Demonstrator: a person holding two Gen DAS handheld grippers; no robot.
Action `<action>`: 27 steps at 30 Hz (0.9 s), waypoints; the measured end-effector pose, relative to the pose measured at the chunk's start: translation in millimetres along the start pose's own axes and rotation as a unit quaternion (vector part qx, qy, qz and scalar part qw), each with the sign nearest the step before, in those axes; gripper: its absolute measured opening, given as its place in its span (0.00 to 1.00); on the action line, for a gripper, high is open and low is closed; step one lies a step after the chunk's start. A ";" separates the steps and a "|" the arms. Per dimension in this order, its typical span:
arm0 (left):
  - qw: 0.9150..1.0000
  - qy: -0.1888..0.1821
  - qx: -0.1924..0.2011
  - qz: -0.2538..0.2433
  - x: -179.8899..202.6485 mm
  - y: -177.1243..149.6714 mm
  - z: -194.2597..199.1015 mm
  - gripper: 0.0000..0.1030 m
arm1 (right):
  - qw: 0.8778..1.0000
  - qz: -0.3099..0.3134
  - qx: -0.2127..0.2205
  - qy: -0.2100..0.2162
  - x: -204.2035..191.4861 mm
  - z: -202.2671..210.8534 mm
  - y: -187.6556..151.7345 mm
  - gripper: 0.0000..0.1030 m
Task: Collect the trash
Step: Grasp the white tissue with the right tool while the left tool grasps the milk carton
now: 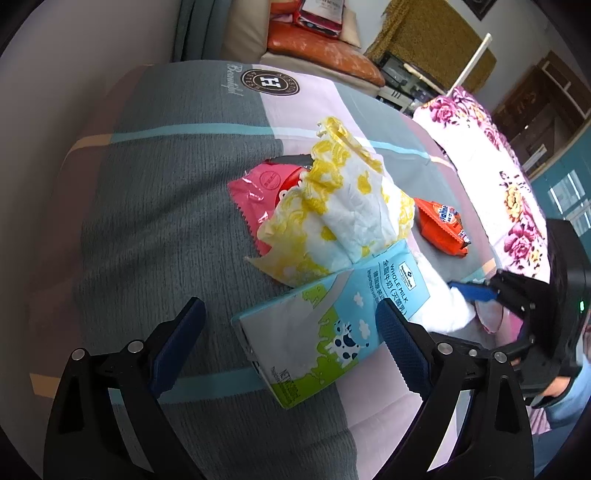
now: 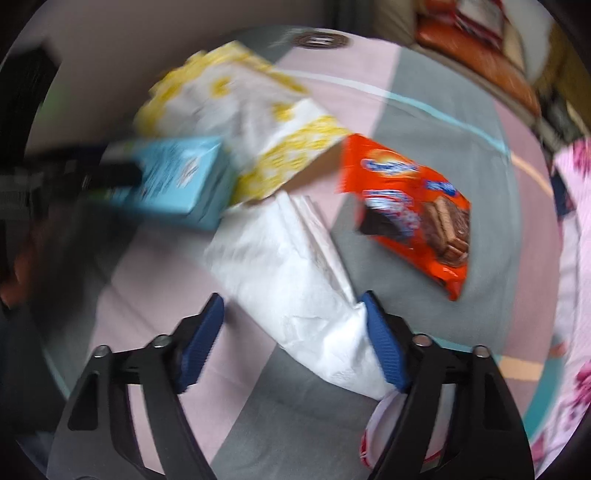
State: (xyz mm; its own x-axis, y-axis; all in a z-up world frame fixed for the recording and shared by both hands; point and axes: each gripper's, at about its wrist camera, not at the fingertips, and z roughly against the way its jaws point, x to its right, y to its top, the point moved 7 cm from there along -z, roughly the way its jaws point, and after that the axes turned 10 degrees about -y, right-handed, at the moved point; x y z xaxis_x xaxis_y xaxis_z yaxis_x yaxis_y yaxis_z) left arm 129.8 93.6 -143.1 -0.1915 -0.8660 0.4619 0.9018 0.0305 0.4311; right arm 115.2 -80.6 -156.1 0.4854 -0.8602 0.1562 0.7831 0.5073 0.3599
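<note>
nearby, left tool (image 1: 291, 332) wide around milk carton (image 1: 325, 317); right tool (image 2: 295, 343) wide astride white tissue (image 2: 295, 280), orange wrapper (image 2: 410, 210) beside.

ahead of the tool lies a bedspread (image 1: 177, 206) in grey, pink and teal blocks with a round "h" emblem (image 1: 270, 82) at its far end. beyond that sits a cream sofa (image 1: 243, 33) with an orange cushion (image 1: 321, 51). off to the right are a pink floral blanket (image 1: 491, 177) and dark wooden shelving (image 1: 543, 103).

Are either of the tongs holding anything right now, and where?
Nothing is clamped. Left tongs open around the milk carton; right tongs open around the white tissue.
</note>
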 end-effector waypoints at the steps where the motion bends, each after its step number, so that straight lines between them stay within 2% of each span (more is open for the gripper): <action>1: 1.000 -0.001 0.000 0.000 0.2 -1.7 1.4 0.91 | 1.000 0.005 0.004 -0.002 -2.8 3.0 -1.4 0.41; 2: 1.000 -0.002 -0.001 -0.001 1.9 -2.5 2.7 0.91 | 1.000 0.004 0.005 0.000 -4.1 4.4 -3.3 0.31; 3: 1.000 -0.004 -0.003 -0.003 3.9 -4.2 2.5 0.91 | 1.000 -0.004 0.000 0.011 -4.2 6.4 -4.1 0.12; 4: 1.000 -0.006 -0.005 -0.006 7.3 -5.1 1.5 0.91 | 1.000 -0.009 -0.003 0.014 -3.6 7.3 -4.7 0.09; 10: 0.999 -0.009 -0.028 -0.038 32.1 -23.6 -6.7 0.91 | 0.997 -0.075 0.006 0.034 7.8 30.2 -5.5 0.09; 14: 0.998 -0.024 -0.036 -0.048 52.0 -34.8 -11.4 0.91 | 0.991 -0.124 0.019 0.056 25.6 51.3 -8.8 0.09; 20: 0.994 -0.051 -0.050 -0.077 94.4 -50.9 -15.7 0.91 | 0.983 -0.168 0.033 0.067 51.5 67.6 -21.2 0.09; 25: 0.995 -0.037 -0.036 -0.084 111.4 -50.8 -8.8 0.91 | 0.975 -0.209 0.034 0.060 78.7 68.9 -27.8 0.09; 27: 0.996 -0.019 -0.023 -0.080 110.6 -44.6 -2.8 0.91 | 0.973 -0.220 0.036 0.061 85.6 70.6 -32.5 0.09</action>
State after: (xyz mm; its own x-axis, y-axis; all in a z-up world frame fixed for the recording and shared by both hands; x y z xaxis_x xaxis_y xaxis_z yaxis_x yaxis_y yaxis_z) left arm 69.5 -4.9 -113.4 -0.3486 -0.8386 0.4186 0.8746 -0.1306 0.4668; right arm 103.9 -174.5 -89.5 0.1555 -0.9783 -0.1367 0.8983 0.0824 0.4316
